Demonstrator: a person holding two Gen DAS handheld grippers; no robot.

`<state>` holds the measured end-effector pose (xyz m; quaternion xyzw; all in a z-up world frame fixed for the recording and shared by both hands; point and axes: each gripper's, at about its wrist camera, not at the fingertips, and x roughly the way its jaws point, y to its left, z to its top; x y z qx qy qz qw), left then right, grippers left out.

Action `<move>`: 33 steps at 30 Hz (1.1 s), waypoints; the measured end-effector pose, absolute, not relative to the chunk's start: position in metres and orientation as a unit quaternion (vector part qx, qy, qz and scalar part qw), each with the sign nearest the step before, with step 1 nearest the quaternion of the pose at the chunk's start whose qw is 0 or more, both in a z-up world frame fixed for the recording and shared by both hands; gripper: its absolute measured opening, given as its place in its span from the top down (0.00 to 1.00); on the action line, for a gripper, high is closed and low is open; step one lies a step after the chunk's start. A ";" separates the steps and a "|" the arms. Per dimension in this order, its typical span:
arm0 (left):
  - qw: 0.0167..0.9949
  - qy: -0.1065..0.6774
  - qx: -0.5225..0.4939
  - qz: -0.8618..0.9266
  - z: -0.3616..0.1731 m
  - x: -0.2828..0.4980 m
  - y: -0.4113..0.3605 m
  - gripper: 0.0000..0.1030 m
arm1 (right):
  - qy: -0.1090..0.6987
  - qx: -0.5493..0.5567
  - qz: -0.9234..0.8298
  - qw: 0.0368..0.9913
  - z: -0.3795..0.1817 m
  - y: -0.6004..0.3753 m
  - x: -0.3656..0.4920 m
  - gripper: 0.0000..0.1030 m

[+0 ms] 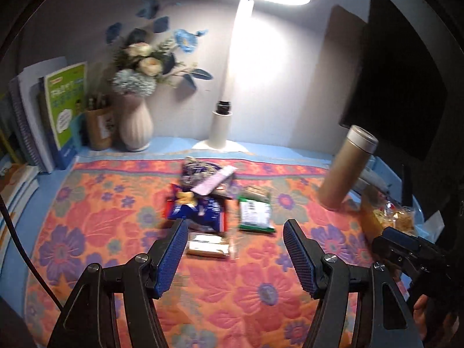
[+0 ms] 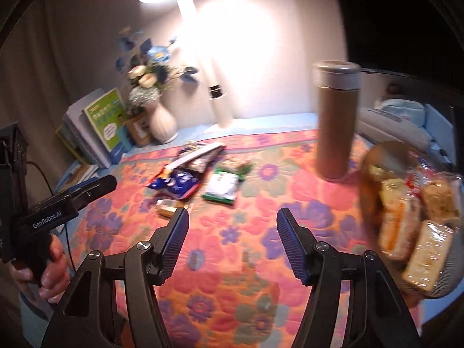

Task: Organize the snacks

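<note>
A heap of snack packets lies mid-table on the flowered cloth: a blue packet (image 1: 197, 211) (image 2: 177, 184), a green packet (image 1: 255, 213) (image 2: 221, 187), a lilac strip packet (image 1: 213, 181) and a small clear-wrapped bar (image 1: 207, 248) (image 2: 167, 207). My left gripper (image 1: 235, 226) hovers open just in front of the heap, with nothing between its blue pads. My right gripper (image 2: 233, 214) is open and empty too, farther right over bare cloth. At its right stands a basket (image 2: 366, 174) (image 1: 366, 214) with several wrapped snacks (image 2: 394, 220) inside.
A tall tan flask (image 1: 345, 168) (image 2: 336, 121) stands between heap and basket. Along the back wall are a white lamp (image 1: 220, 127), a vase of flowers (image 1: 134, 127), a pencil cup (image 1: 100, 127) and upright books (image 1: 58, 110). A dark screen (image 1: 400, 87) is at right.
</note>
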<state>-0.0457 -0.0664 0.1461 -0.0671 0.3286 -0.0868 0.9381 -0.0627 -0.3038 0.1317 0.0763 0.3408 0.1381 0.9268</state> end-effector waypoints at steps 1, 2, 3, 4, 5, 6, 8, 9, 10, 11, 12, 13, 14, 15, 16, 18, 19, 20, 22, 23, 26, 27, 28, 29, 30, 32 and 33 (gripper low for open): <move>0.940 0.327 -0.071 -0.071 0.144 -0.049 -0.054 0.33 | 0.344 0.072 0.145 0.925 0.129 -0.292 -0.059 0.39; 0.940 0.326 -0.077 -0.056 0.140 -0.051 -0.042 0.32 | 0.348 0.067 0.152 0.923 0.125 -0.280 -0.055 0.39; 0.940 0.326 -0.086 -0.044 0.134 -0.053 -0.028 0.32 | 0.352 0.061 0.162 0.920 0.120 -0.267 -0.051 0.39; 0.939 0.329 -0.094 -0.037 0.128 -0.054 -0.021 0.32 | 0.355 0.055 0.169 0.918 0.115 -0.255 -0.048 0.39; 0.936 0.335 -0.102 -0.030 0.120 -0.054 -0.013 0.32 | 0.357 0.047 0.174 0.917 0.108 -0.244 -0.045 0.39; 0.932 0.345 -0.110 -0.024 0.109 -0.052 -0.005 0.32 | 0.359 0.041 0.178 0.915 0.101 -0.233 -0.042 0.39; 0.925 0.361 -0.117 -0.016 0.091 -0.049 0.000 0.32 | 0.359 0.032 0.185 0.914 0.086 -0.216 -0.037 0.39; 0.922 0.367 -0.118 -0.010 0.082 -0.047 0.003 0.32 | 0.355 0.025 0.185 0.916 0.079 -0.208 -0.035 0.39; 0.922 0.369 -0.116 -0.005 0.076 -0.046 0.002 0.32 | 0.353 0.018 0.181 0.918 0.073 -0.202 -0.033 0.39; 0.922 0.370 -0.111 0.000 0.070 -0.046 0.002 0.32 | 0.351 0.011 0.176 0.920 0.068 -0.198 -0.030 0.39; 0.923 0.371 -0.104 0.006 0.065 -0.045 0.002 0.32 | 0.348 0.004 0.172 0.921 0.064 -0.194 -0.028 0.39; 0.924 0.370 -0.099 0.012 0.061 -0.043 0.001 0.32 | 0.346 0.000 0.169 0.923 0.060 -0.192 -0.027 0.39; 0.925 0.368 -0.095 0.016 0.057 -0.042 0.000 0.32 | 0.346 -0.005 0.164 0.924 0.057 -0.190 -0.024 0.39; 0.926 0.367 -0.092 0.018 0.053 -0.040 -0.001 0.32 | 0.346 -0.009 0.160 0.925 0.055 -0.190 -0.022 0.38; 0.926 0.367 -0.091 0.018 0.050 -0.038 -0.002 0.32 | 0.347 -0.011 0.156 0.925 0.051 -0.189 -0.019 0.38; 0.925 0.368 -0.091 0.016 0.043 -0.033 -0.004 0.32 | 0.352 -0.011 0.151 0.924 0.045 -0.190 -0.014 0.38; 0.925 0.367 -0.091 0.017 0.040 -0.031 -0.004 0.32 | 0.355 -0.009 0.150 0.923 0.042 -0.191 -0.011 0.36; 0.926 0.366 -0.089 0.020 0.038 -0.030 -0.006 0.32 | 0.359 -0.007 0.149 0.921 0.038 -0.191 -0.009 0.36; 0.928 0.363 -0.078 0.028 0.033 -0.028 -0.010 0.32 | 0.368 -0.001 0.147 0.918 0.031 -0.194 -0.005 0.35; 0.929 0.363 -0.072 0.032 0.030 -0.027 -0.011 0.32 | 0.373 0.002 0.147 0.916 0.029 -0.195 -0.004 0.35; 0.923 0.380 -0.061 0.034 0.020 -0.022 -0.015 0.32 | 0.378 0.008 0.147 0.914 0.027 -0.196 -0.001 0.33; 0.921 0.385 -0.060 0.033 0.019 -0.021 -0.016 0.32 | 0.381 0.009 0.145 0.913 0.026 -0.197 0.000 0.29; 0.921 0.383 -0.059 0.034 0.019 -0.021 -0.016 0.32 | 0.384 0.009 0.142 0.912 0.026 -0.196 0.001 0.28; 0.922 0.380 -0.060 0.035 0.020 -0.022 -0.015 0.32 | 0.386 0.009 0.139 0.912 0.025 -0.196 0.003 0.28; 0.923 0.379 -0.062 0.034 0.020 -0.023 -0.014 0.31 | 0.389 0.010 0.138 0.911 0.024 -0.196 0.004 0.28; 0.921 0.383 -0.068 0.030 0.018 -0.022 -0.012 0.28 | 0.394 0.014 0.140 0.908 0.023 -0.197 0.006 0.28; 0.919 0.387 -0.072 0.027 0.017 -0.021 -0.011 0.28 | 0.396 0.018 0.141 0.907 0.022 -0.198 0.006 0.28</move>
